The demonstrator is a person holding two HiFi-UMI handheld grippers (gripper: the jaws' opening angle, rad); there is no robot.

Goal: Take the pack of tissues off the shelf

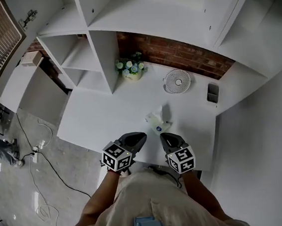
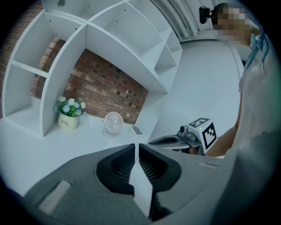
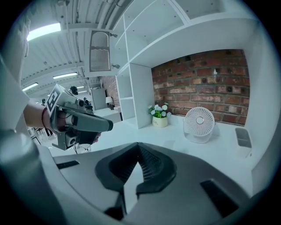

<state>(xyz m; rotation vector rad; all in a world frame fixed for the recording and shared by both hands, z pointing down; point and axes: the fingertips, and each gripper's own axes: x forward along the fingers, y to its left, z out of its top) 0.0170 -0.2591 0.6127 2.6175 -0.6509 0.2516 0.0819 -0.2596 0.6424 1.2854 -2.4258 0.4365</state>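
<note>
The pack of tissues (image 1: pixel 156 119) lies on the white desk (image 1: pixel 106 113), a white sheet sticking up from its top. It is not on any shelf. Both grippers hover over the desk's front edge, just short of the pack. My left gripper (image 1: pixel 141 135) is shut with nothing in it, its tips meeting (image 2: pixel 136 145). My right gripper (image 1: pixel 164 137) is likewise shut and empty (image 3: pixel 138 145). Neither touches the pack, which neither gripper view shows. Each gripper view shows the other gripper alongside.
A pot of flowers (image 1: pixel 132 68) stands by the shelf divider (image 1: pixel 106 58). A small white fan (image 1: pixel 177 81) and a dark flat box (image 1: pixel 212 92) sit before the brick wall (image 1: pixel 185 55). Cables (image 1: pixel 36 161) lie on the floor left of the desk.
</note>
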